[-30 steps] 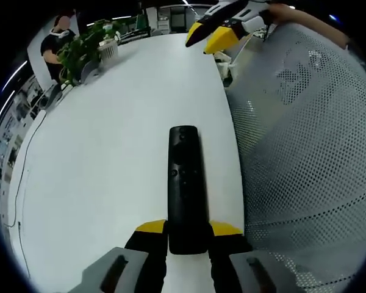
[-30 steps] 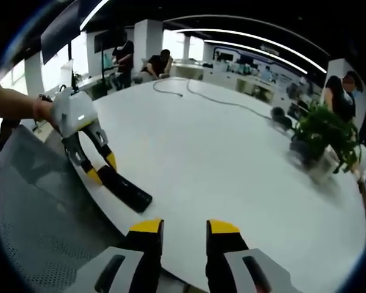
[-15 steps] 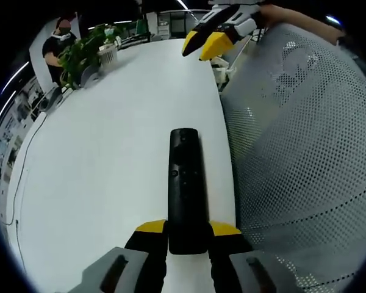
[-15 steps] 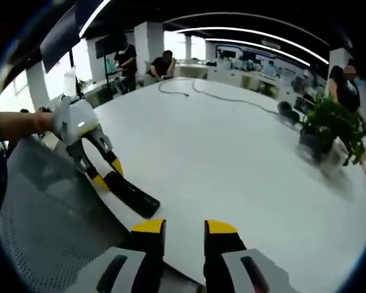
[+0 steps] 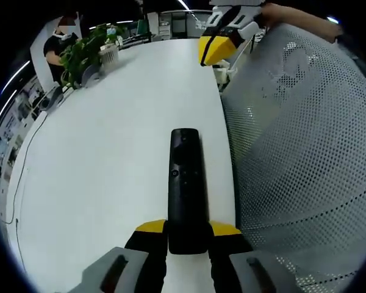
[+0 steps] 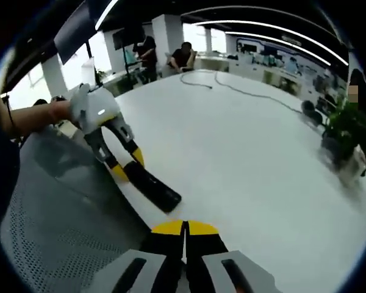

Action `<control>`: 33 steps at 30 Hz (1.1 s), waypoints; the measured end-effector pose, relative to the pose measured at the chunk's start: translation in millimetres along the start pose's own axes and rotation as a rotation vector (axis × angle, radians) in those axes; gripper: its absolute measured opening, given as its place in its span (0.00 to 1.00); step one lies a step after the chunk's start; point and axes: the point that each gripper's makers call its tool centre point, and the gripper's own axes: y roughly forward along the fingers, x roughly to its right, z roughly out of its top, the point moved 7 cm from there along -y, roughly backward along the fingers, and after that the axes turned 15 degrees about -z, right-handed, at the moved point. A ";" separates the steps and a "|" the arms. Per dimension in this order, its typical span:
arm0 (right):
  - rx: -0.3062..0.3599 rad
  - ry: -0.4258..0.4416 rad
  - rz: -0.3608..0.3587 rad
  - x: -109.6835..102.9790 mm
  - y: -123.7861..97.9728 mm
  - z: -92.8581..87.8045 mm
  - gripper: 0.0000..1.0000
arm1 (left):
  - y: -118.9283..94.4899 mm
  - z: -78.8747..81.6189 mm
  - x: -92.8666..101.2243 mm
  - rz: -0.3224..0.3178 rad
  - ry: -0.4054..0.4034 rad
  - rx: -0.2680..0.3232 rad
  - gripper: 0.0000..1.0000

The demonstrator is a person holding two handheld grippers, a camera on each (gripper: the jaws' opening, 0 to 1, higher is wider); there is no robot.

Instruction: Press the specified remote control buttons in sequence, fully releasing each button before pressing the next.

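The remote control (image 5: pixel 185 183) is clamped at its near end by the left hand-held gripper (image 5: pixel 186 228), held level above the white bench (image 5: pixel 110 140) with its buttons exposed. The right hand-held gripper (image 6: pixel 184 227), jaws closed together and empty, is apparently readied as a pressing tip.

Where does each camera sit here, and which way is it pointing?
Left gripper view: rides the left gripper, looking along its jaws, shut on the remote, down the white table to a plant; mesh chair back alongside; right gripper beyond.
Right gripper view: rides the right gripper, jaws shut on nothing, looking across the table; a forearm shows.
Shared: remote, left gripper, chair, plant.
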 end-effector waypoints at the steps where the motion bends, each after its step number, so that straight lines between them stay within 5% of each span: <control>1: -0.011 -0.021 0.006 0.0 1.8 1.5 0.00 | 0.0 0.1 0.0 0.000 0.001 0.000 0.26; 18: -0.052 -0.138 0.111 -21.5 46.8 38.0 0.00 | -0.7 -0.7 0.1 -0.007 0.015 0.020 0.26; 33: -0.164 -0.415 0.138 -31.0 84.9 16.4 0.00 | -0.9 -1.8 -0.8 -0.017 0.023 0.033 0.26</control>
